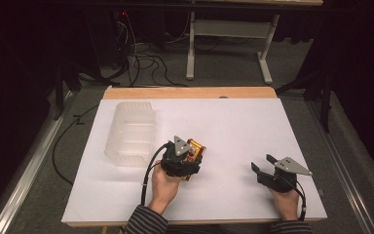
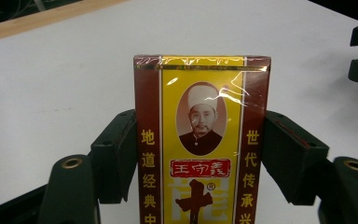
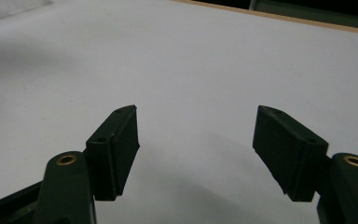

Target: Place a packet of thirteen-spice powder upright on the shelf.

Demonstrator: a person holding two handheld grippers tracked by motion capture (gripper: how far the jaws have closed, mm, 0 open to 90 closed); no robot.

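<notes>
Holding a box [image 2: 200, 140] tight, the left tool [image 1: 185, 158] has its two black jaws pressed on the box's long sides. The box is red and yellow, with a small picture of a person in a white hat and some writing in gold down both edges. It has shiny clear wrap on it. In the left gripper view the box stands up between the jaws, and its top pokes out past them. In the high view the box sits near the middle of the desk [image 1: 233, 126], just past the person's left hand [image 1: 164, 187], and the grey plate on the tool covers part of it. I cannot tell if the box touches the desk or hangs a bit above it. A clear bin [image 1: 131, 131] stands just beside the left tool, on its left, toward the far side of the desk. The bin looks see-through and has ribbed walls. The right tool [image 1: 262, 165] is well apart from the box, near the front right of the desk, in the person's right hand [image 1: 286, 200]. Its jaws are spread wide with nothing between them, just white desk. Striped sleeves [image 1: 146, 223] show at the bottom edge. Black cables [image 1: 148, 61] lie on the floor past the desk.
</notes>
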